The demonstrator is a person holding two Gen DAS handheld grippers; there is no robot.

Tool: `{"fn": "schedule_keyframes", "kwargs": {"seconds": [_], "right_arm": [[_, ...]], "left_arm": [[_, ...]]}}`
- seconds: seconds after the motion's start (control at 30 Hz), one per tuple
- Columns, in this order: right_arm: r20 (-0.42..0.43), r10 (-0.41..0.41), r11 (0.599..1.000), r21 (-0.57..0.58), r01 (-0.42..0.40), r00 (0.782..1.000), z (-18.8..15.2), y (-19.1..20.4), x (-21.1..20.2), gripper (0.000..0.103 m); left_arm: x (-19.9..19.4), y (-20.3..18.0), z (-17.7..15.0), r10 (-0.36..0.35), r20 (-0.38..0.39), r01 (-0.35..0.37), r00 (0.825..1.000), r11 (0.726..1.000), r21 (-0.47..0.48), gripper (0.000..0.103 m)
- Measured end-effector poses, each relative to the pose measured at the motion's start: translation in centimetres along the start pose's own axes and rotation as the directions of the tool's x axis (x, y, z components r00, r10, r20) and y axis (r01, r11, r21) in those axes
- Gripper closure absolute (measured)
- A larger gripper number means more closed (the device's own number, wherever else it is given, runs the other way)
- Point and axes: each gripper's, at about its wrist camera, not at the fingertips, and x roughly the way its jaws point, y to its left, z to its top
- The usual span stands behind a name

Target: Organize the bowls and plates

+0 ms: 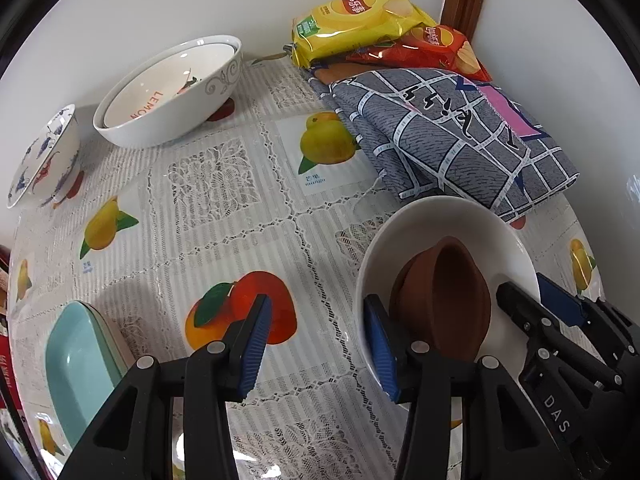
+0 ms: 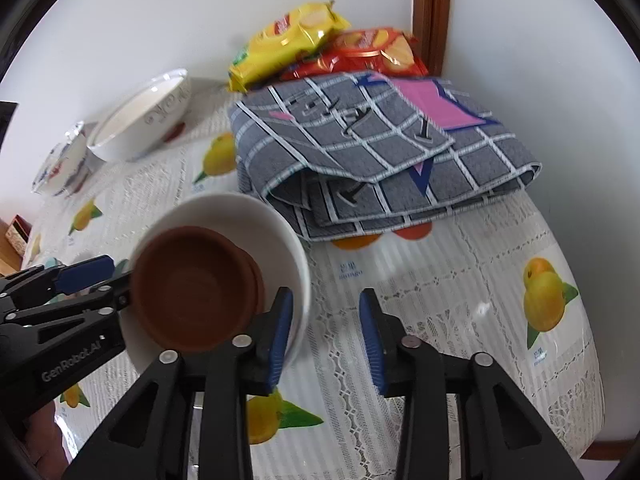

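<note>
The white bowl (image 1: 444, 236) stands on the worktop (image 1: 224, 200) with the brown clay bowls (image 1: 444, 300) nested inside it, tipped on their side so that their mouths face toward the right gripper (image 2: 326, 336). Seen from the left gripper (image 1: 318, 344), the white bowl lies just to the right of centre: the right-hand finger of this gripper is set against the bowl's near-left rim, while the other finger hangs over bare cloth. Its jaws are seen apart, with nothing pressed between them.

From the right wrist view, the white bowl (image 2: 280, 236) lies to the left of the right gripper, whose left finger overlaps the bowl's near rim. These jaws are likewise apart and clamped on nothing; only worktop (image 2: 460, 280) is seen between them. Whether that finger actually touches the rim cannot be settled, since the bowl is blurred there.

Both grippers are thus close to the bowl, one on each side, and neither is plainly nearer.

The folded grey cloth (image 1: 452, 136) crowds the bowl's far side, touching or nearly so, and the snack bags (image 1: 360, 20) lie beyond it by the wall. Open room is left toward the middle of the worktop, between the white bowl and the large patterned bowl (image 1: 172, 92), the small blue-flowered bowl (image 1: 44, 156) and the pale green dish (image 1: 80, 364).
</note>
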Motion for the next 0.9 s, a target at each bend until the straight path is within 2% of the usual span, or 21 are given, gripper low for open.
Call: {"fn": "schedule_keyframes", "kwargs": {"seconds": [0.37, 0.67, 0.8, 0.9], "right_arm": [[-0.052, 0.021, 1.000, 0.002, -0.021, 0.998, 0.1, 0.1, 1.8, 0.069], [-0.002, 0.056, 0.998, 0.021, -0.056, 0.998, 0.1, -0.7, 1.8, 0.066], [0.013, 0.059, 0.998, 0.008, -0.059, 0.998, 0.1, -0.6, 1.8, 0.066], [0.012, 0.076, 0.996, 0.041, -0.076, 0.997, 0.0, -0.7, 1.9, 0.067]], "left_arm": [[1.4, -0.3, -0.2, -0.025, -0.031, 0.026, 0.999, 0.999, 0.020, 0.058], [1.6, -0.7, -0.3, -0.038, -0.008, 0.038, 0.999, 0.999, 0.020, 0.063], [1.7, -0.6, -0.3, -0.039, -0.002, 0.039, 0.999, 0.999, 0.017, 0.063], [1.8, -0.5, -0.3, -0.056, -0.001, 0.056, 0.998, 0.998, 0.011, 0.066]]}}
